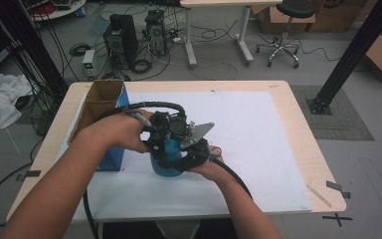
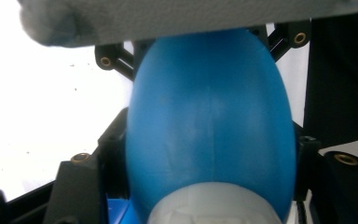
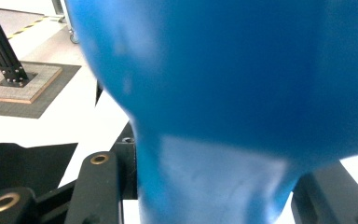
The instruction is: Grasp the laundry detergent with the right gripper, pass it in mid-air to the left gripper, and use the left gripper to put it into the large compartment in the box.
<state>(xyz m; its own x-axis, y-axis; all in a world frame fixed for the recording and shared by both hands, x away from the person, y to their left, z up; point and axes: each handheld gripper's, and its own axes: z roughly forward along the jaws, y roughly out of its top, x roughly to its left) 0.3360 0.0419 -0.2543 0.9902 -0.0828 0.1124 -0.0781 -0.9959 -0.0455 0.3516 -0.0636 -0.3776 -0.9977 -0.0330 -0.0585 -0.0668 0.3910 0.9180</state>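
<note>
High view first: we hold both grippers close together over the white mat [image 1: 258, 149] on the table [image 1: 298, 99], just right of an open cardboard box [image 1: 99, 107]. Between them sits a blue bulb [image 1: 166, 162], a rounded egg-shaped thing, resting on or just above the mat near its front-left part.

Our left gripper [image 1: 161, 134] comes at the bulb from above. In the left gripper view its black jaws press both flanks of the blue bulb [image 2: 209, 126], clamped on it. The bulb's long axis runs up that picture, along the jaws, with a pale grey end piece [image 2: 214, 205] nearest the camera.

Our right gripper [image 1: 196, 149] grips from the right side. In the right gripper view its jaws sit tight against the narrowing part of the bulb [image 3: 214, 177], with the wide body above.
</note>
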